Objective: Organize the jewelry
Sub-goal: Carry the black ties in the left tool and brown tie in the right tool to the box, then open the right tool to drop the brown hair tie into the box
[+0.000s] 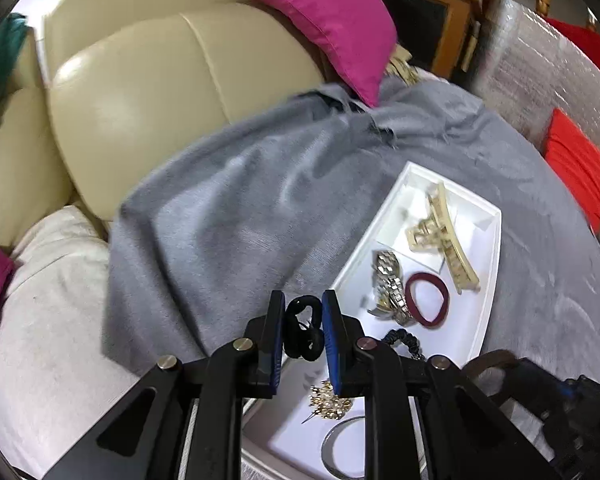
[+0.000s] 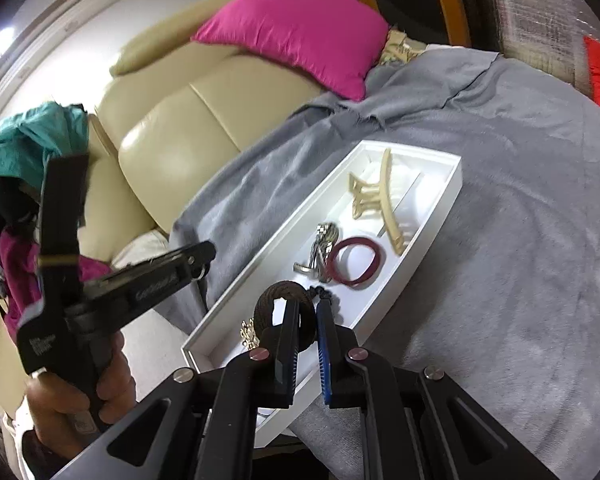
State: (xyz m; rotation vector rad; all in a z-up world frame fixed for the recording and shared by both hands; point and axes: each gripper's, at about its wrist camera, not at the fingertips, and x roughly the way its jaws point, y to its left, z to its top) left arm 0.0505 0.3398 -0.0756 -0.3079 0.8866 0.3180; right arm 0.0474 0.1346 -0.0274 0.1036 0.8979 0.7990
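1. i judge the step in hand to be sorting the last loose pieces into the white tray (image 1: 488, 280); each gripper carries one item above the tray's near end.
2. my left gripper (image 1: 303, 330) is clamped on a black hair tie (image 1: 302, 328), bunched between the blue pads; the tie hangs over the tray's edge at about 6 o'clock in the left wrist view.
3. my right gripper (image 2: 308, 320) is nearly closed, one finger passing through a brown ring (image 2: 288, 296) while the pads pinch its side.
4. already in the tray: a cream hair claw (image 2: 384, 196) at the far end, a metal watch (image 1: 390, 284) just beside a maroon hair tie (image 1: 426, 300) mid-tray, a gold brooch (image 1: 330, 398) and a silver bangle (image 1: 334, 448) at the near end, and a dark scrunchie (image 1: 404, 340) beside the right finger.
5. the next move, as i read it, calls for lowering each item into a bare patch of tray, then easing the pads apart; the soft tie may cling to a pad.
6. pose: both grippers point toward 12 o'clock, tilted down over the grey blanket (image 2: 520, 280); in the right wrist view the left tool sits at 9 o'clock, its handle gripped in the person's hand (image 2: 80, 392).
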